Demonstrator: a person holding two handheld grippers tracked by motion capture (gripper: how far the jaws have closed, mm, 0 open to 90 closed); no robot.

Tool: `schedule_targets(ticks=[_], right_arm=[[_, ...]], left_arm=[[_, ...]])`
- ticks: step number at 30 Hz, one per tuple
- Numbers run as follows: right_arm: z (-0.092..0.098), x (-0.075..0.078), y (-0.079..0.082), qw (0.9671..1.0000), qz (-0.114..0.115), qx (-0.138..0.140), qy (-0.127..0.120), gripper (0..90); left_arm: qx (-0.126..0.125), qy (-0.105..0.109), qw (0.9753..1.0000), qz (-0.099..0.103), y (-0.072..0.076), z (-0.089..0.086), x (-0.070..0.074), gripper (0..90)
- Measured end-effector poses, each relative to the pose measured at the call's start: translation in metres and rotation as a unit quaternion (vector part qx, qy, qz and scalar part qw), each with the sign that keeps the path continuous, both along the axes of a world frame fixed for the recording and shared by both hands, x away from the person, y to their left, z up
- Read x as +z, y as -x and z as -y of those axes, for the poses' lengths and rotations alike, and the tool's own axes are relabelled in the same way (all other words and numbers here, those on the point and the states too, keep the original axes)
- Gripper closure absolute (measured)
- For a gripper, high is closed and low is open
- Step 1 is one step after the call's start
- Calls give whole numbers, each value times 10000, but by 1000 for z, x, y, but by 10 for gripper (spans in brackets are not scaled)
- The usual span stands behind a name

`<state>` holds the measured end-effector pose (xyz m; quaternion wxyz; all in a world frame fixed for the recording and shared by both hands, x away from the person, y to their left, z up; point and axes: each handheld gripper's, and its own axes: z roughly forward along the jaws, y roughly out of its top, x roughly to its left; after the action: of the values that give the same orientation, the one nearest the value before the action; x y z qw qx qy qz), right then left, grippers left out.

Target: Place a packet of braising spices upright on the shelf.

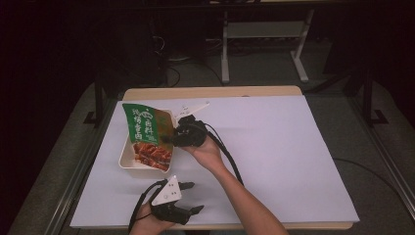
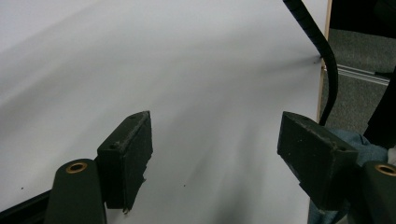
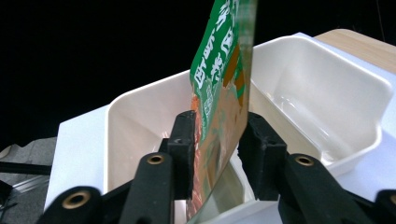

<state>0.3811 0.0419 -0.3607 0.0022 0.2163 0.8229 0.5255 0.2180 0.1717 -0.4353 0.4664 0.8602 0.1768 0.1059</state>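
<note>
My right gripper (image 1: 172, 138) pinches the green printed foil packet (image 1: 148, 134) over the cream plastic tub (image 1: 126, 155) near the tabletop's left edge; next, lower and release, left gripper (image 1: 192, 198) idling wide open.

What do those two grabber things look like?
Both are black. The left gripper has a pale three-cornered plate on top, blocky jaws with brass-ringed holes, and a black cable. The right gripper also has a pale plate, brass rings and a black cable. No sleeves are visible.
</note>
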Motion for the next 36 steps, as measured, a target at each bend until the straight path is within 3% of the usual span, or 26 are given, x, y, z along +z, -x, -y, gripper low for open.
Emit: schedule_targets(ticks=[9, 20, 36], right_arm=[[10, 6, 1, 9999, -14, 8, 126, 570], [28, 14, 1, 9999, -67, 106, 97, 482], [45, 18, 5, 9996, -136, 247, 94, 435]], left_arm=[[62, 9, 10000, -5, -2, -2, 0, 256], [108, 9, 9999, -34, -5, -3, 0, 248], [176, -2, 9998, -61, -7, -7, 0, 242]])
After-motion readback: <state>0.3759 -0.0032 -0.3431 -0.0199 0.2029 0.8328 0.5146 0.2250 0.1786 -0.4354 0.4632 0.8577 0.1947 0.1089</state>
